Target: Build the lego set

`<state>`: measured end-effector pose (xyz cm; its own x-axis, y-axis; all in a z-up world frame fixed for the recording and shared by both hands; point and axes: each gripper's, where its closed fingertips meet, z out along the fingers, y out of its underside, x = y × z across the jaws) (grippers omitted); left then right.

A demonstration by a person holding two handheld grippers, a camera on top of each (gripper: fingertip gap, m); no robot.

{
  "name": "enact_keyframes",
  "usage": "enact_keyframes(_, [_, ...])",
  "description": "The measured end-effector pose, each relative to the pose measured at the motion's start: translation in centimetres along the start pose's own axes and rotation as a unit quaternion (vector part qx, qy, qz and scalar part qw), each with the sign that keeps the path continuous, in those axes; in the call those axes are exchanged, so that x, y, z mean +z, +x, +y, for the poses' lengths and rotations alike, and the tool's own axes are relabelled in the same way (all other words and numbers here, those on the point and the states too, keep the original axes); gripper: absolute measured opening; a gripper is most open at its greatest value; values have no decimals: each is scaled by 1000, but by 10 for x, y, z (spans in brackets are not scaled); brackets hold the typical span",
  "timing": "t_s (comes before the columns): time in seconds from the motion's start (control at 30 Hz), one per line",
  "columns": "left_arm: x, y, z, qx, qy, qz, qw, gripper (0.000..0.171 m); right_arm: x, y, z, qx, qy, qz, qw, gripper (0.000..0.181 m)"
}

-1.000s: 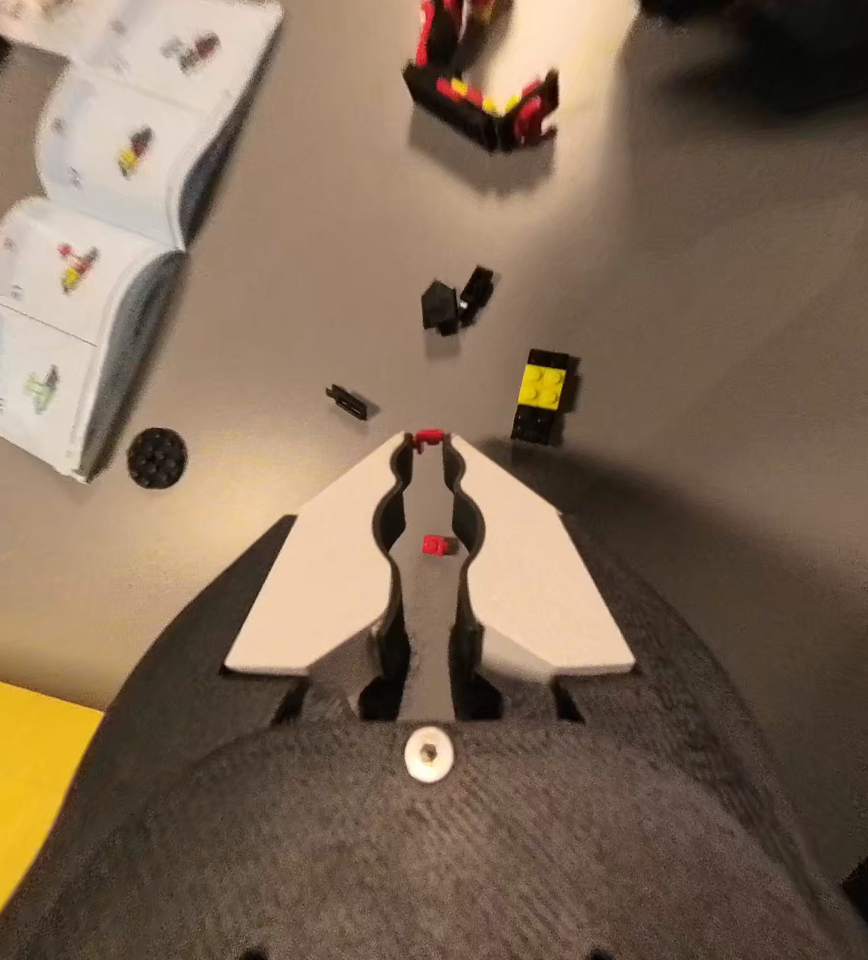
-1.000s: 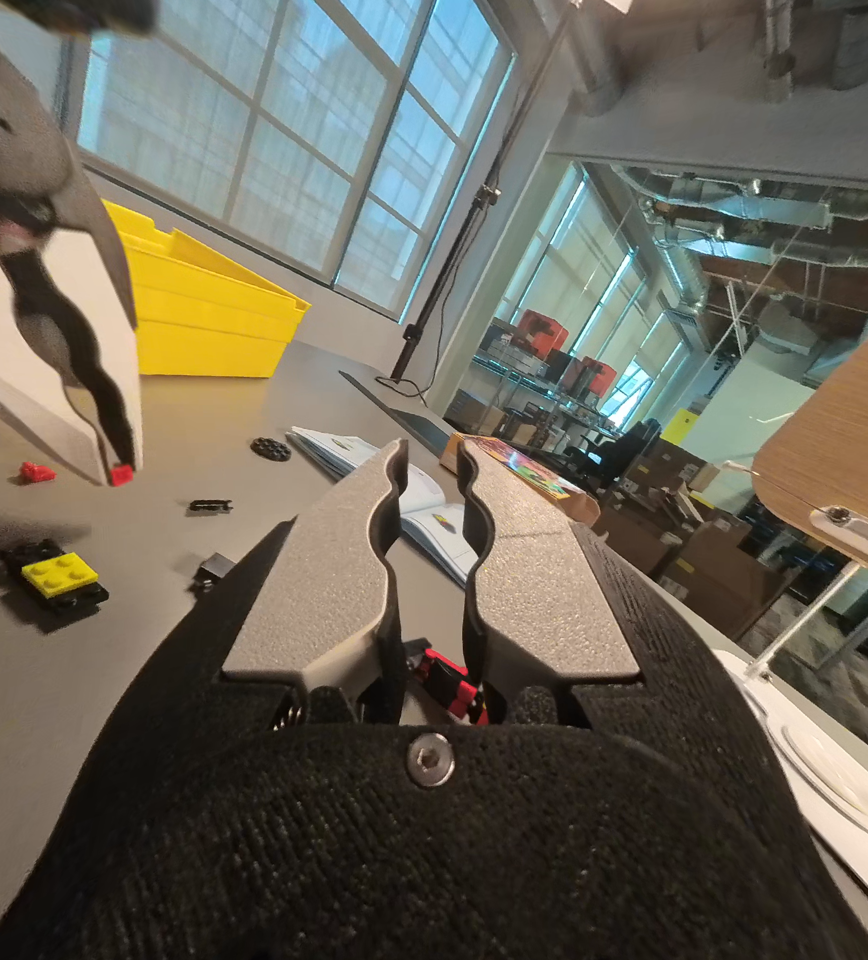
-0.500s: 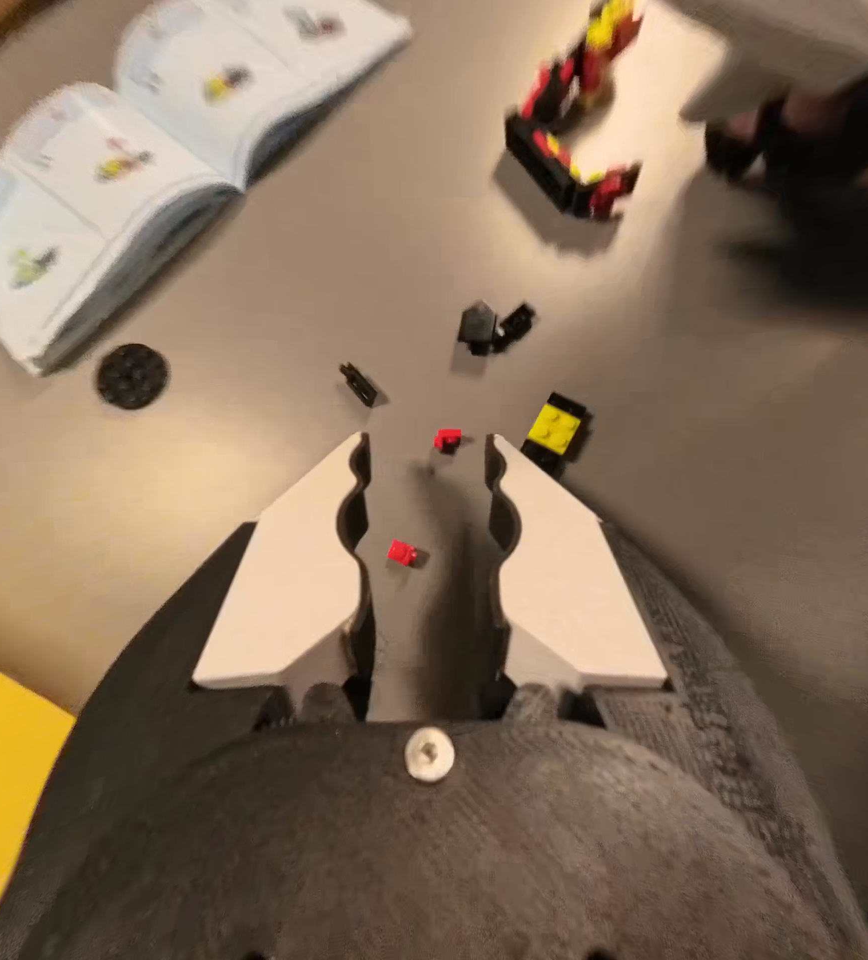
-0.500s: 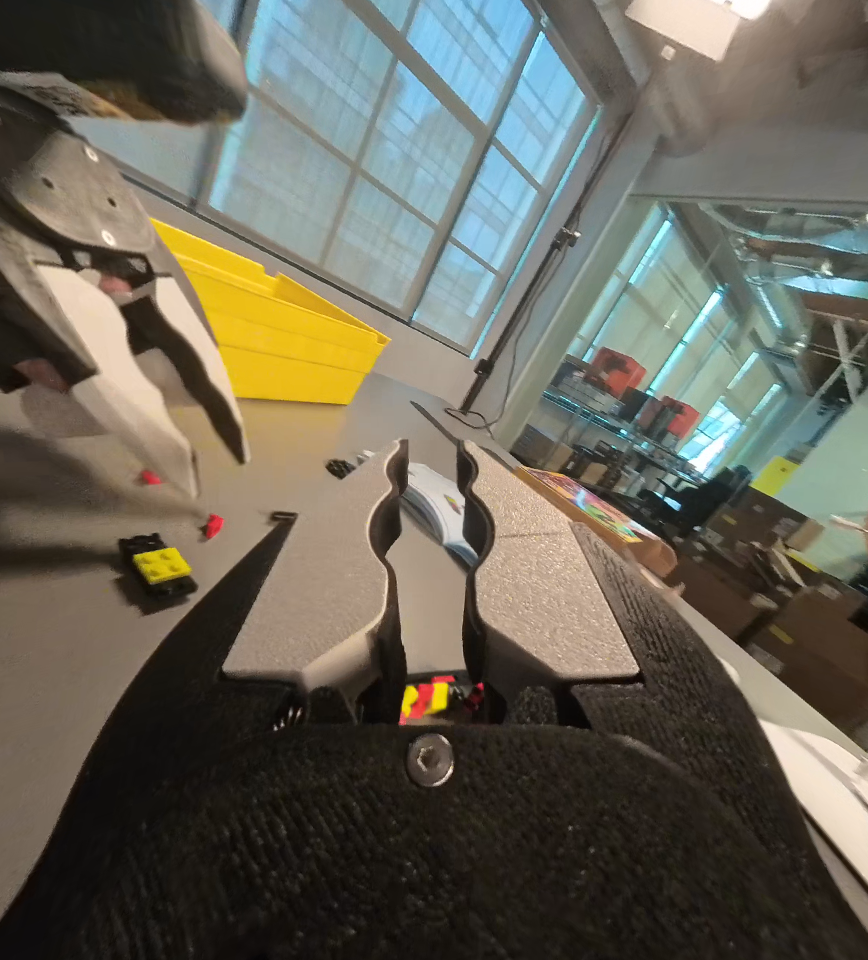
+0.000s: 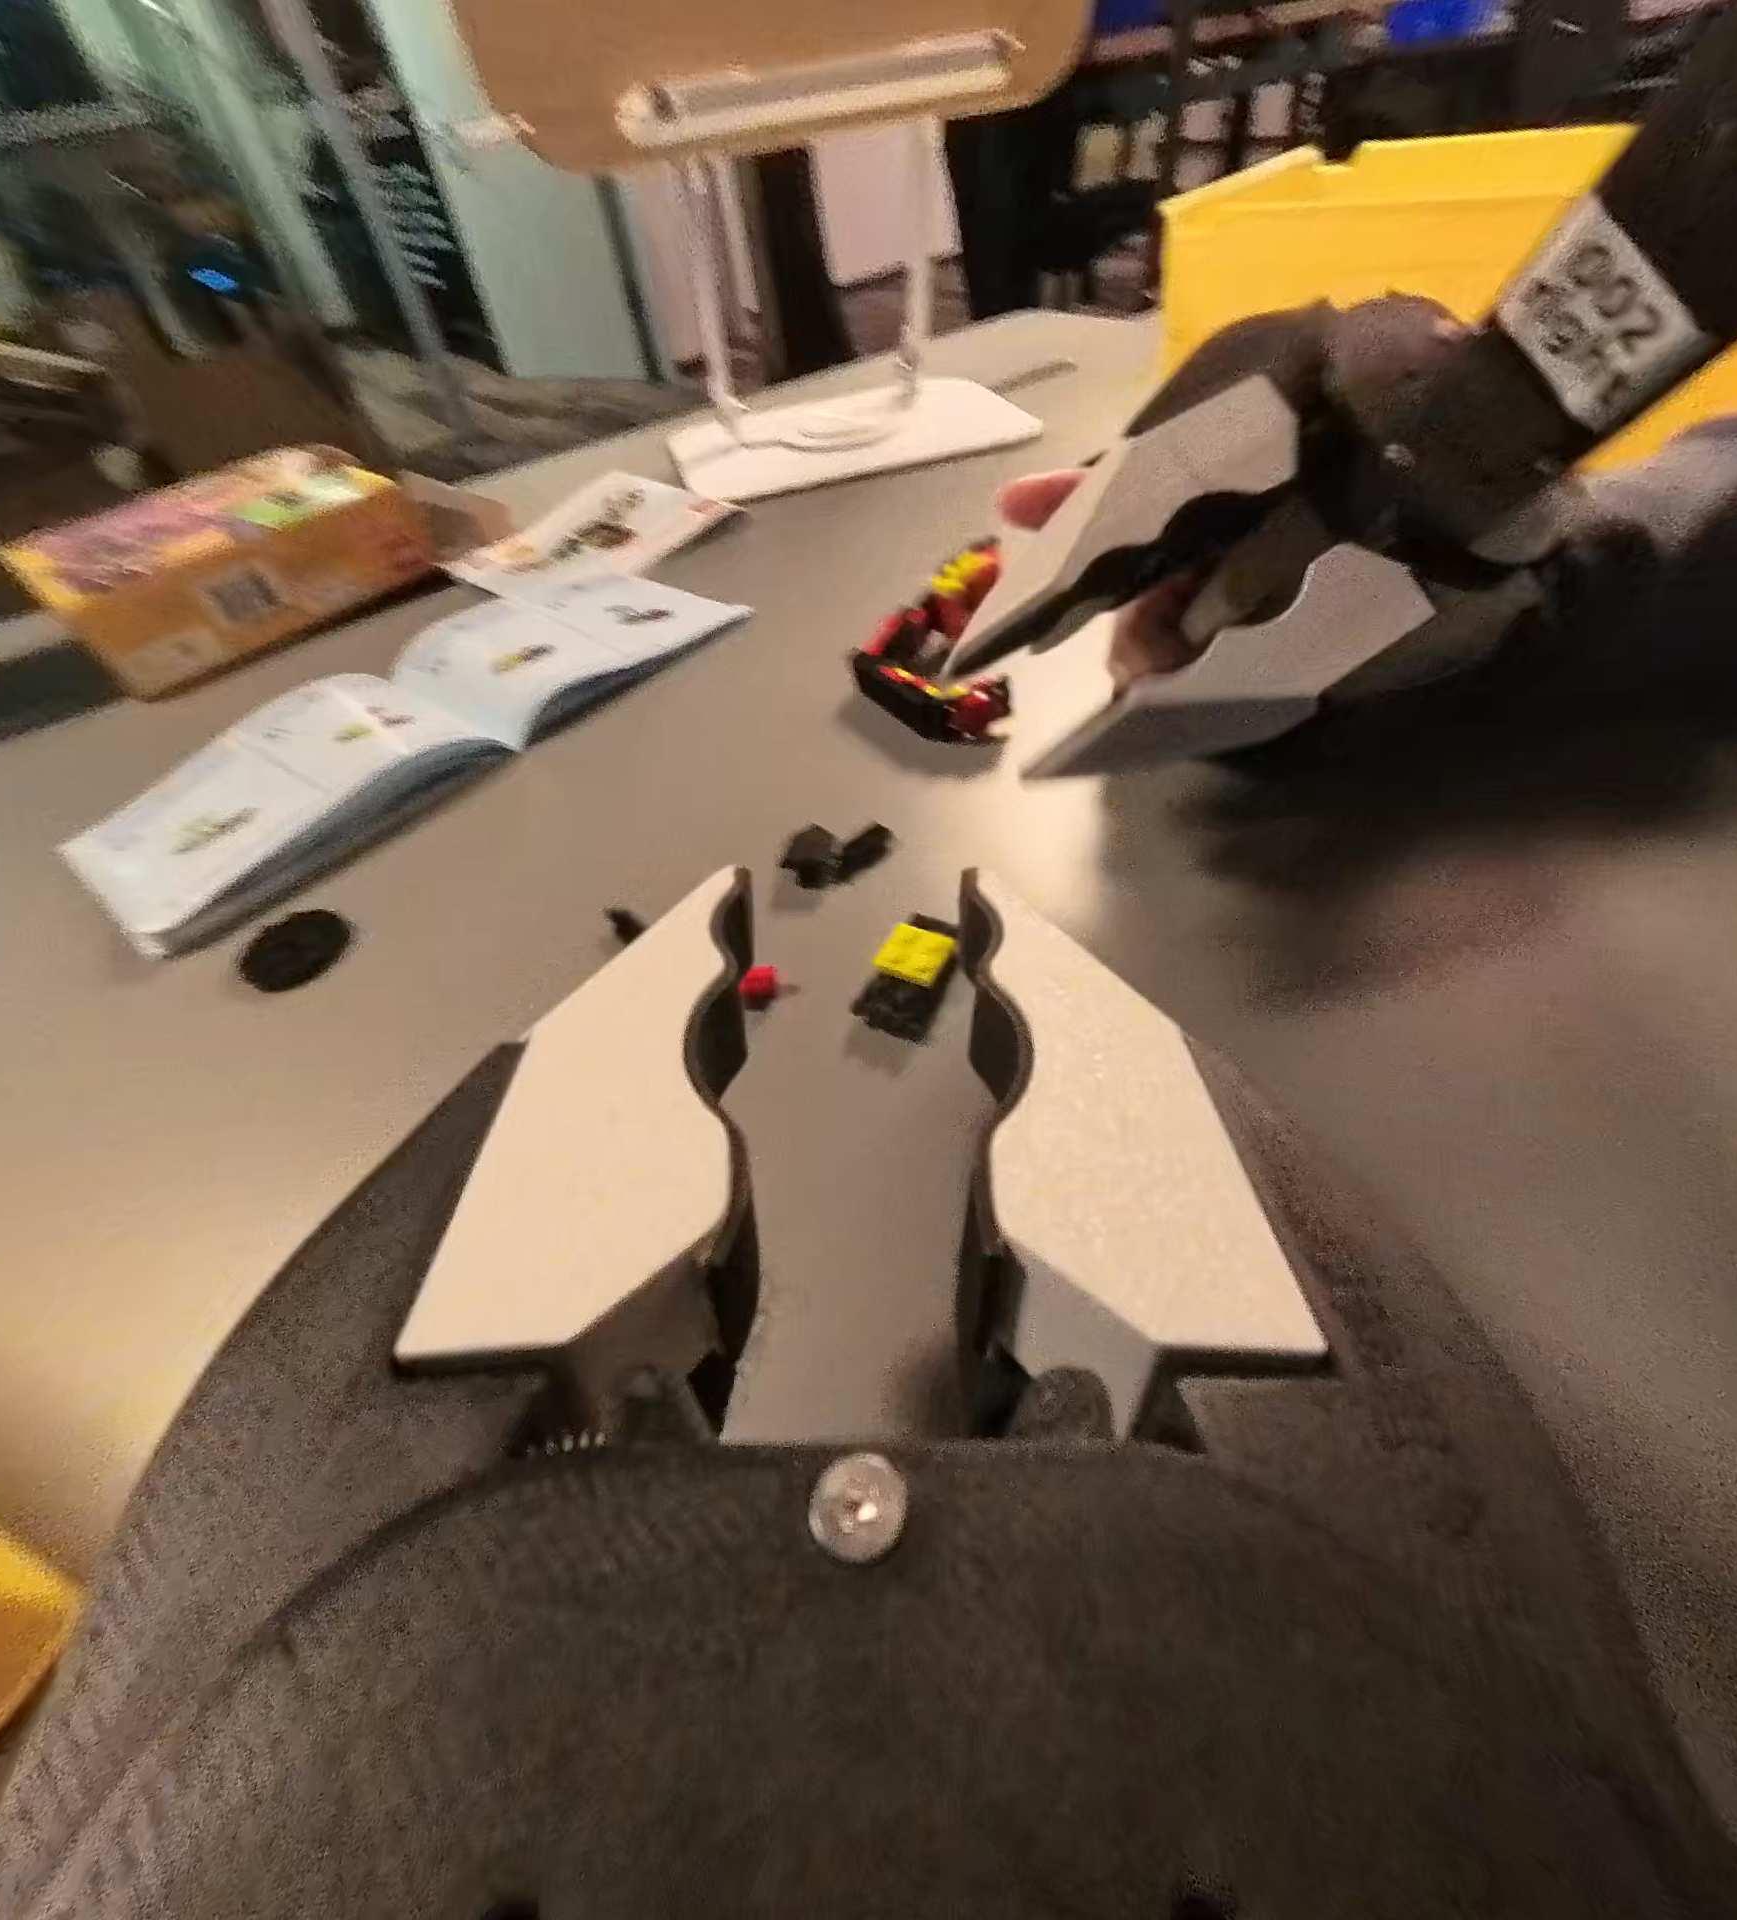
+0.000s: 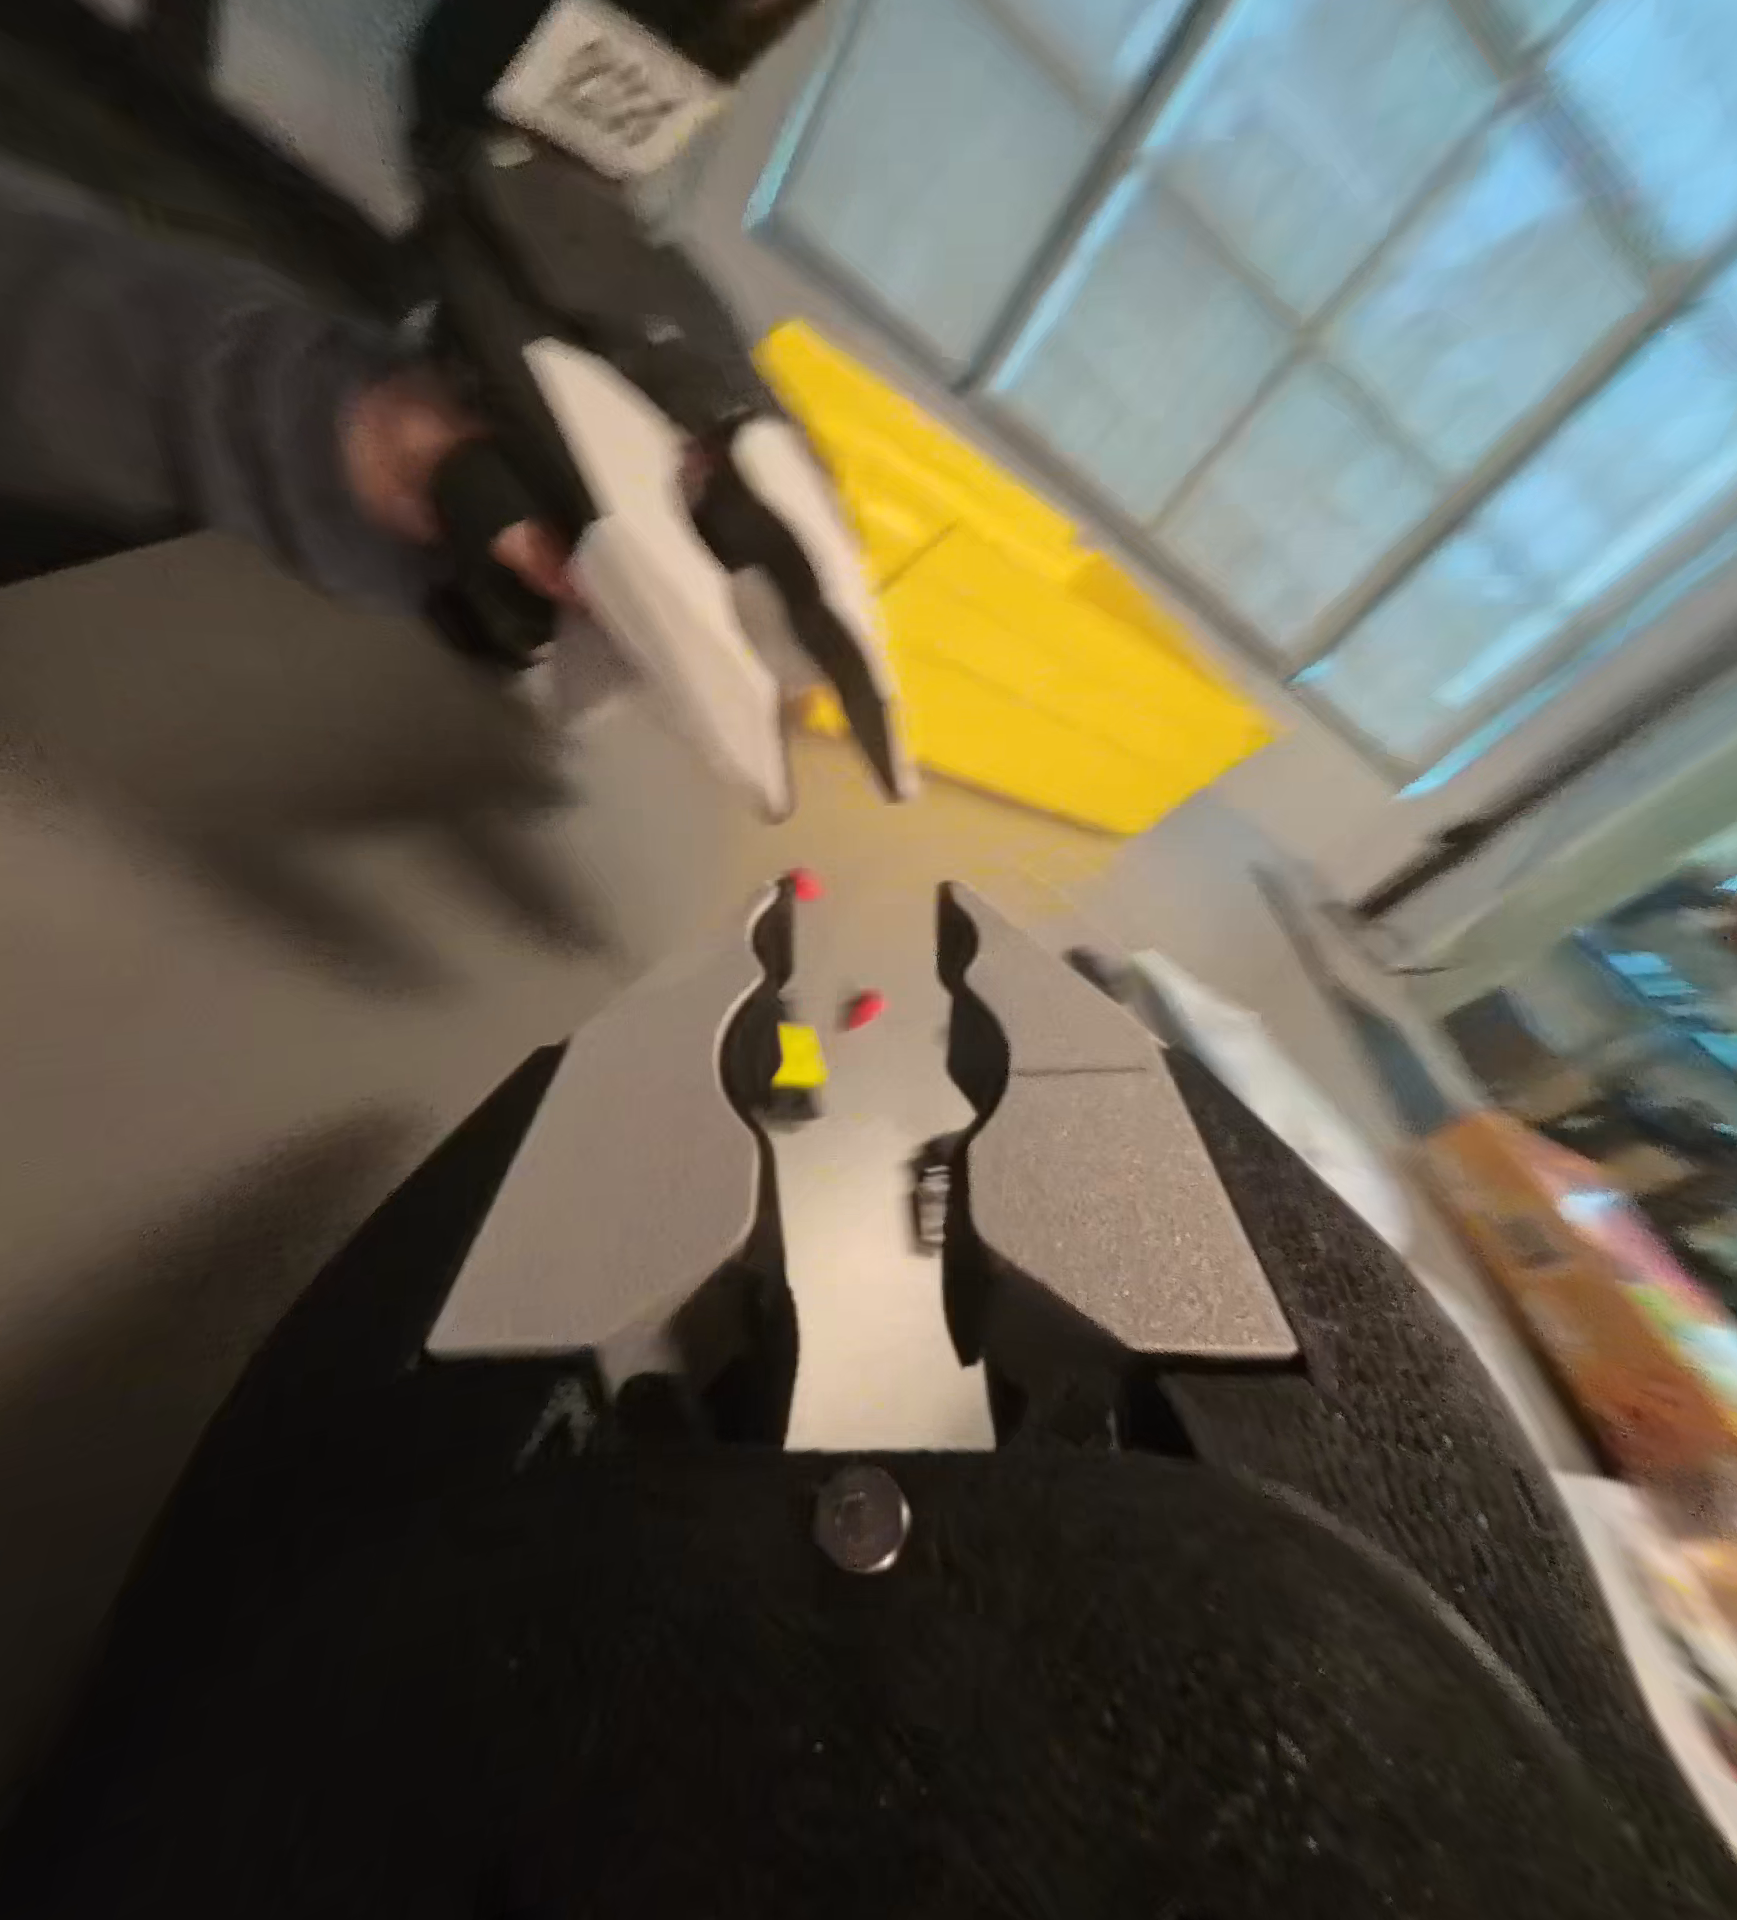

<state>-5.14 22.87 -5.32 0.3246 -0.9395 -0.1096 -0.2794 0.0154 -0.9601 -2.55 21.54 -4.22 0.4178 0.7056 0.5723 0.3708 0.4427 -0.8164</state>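
Both views badly blurred. Left gripper (image 5: 853,883) gaping w/ nothing between fingers, hanging over table (image 5: 1466,1091); red bit (image 5: 760,985) and yellow-black brick (image 5: 903,977) lying framed in gap. Right gripper (image 5: 989,717) also spread, empty, hovering beside red-black build (image 5: 931,665), partly hiding it. Booklet (image 5: 376,758) lying open, pages unreadable.

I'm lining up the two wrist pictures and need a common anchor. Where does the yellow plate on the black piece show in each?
Left wrist view: the yellow plate lies on the grey table, just inside the right fingertip of the open jaws.
Right wrist view: the yellow plate sits beside the left finger's inner edge.
Shared landmark: the small red piece close by on the table.
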Motion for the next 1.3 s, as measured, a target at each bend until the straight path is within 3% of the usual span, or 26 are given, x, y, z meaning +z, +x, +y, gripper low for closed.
enact_keyframes(0.07, [6,9,7,-21,-29,52,998,40,8,-23,14,40,-65,-95,993,43])
enact_keyframes(0.23, [15,16,20,-61,-86,108,988,41,16,-19,31,172,-127,-148,966,41])
enact_keyframes(0.4, [4,6,0,-73,-7,90,993,41,22,-36,54,239,-211,-222,921,38])
enact_keyframes(0.53, [-8,-1,-10,-62,43,72,995,41,24,-36,63,235,-240,-212,918,22])
enact_keyframes(0.7, [-8,-4,-4,8,24,34,999,44,28,-31,66,221,-247,-191,924,15])
enact_keyframes(0.8, [-5,2,12,104,-22,34,994,44,39,-30,64,202,-242,-207,926,15])
enact_keyframes(1.0, [-7,-14,38,310,-82,-57,946,44,51,-33,43,136,-219,-273,927,15])
enact_keyframes(1.17, [-5,-8,32,408,-73,-100,905,38,53,-25,23,168,-182,-300,921,15])
enact_keyframes(1.3, [-8,-4,22,443,-45,-118,888,32,50,-21,14,181,-158,-304,922,14])
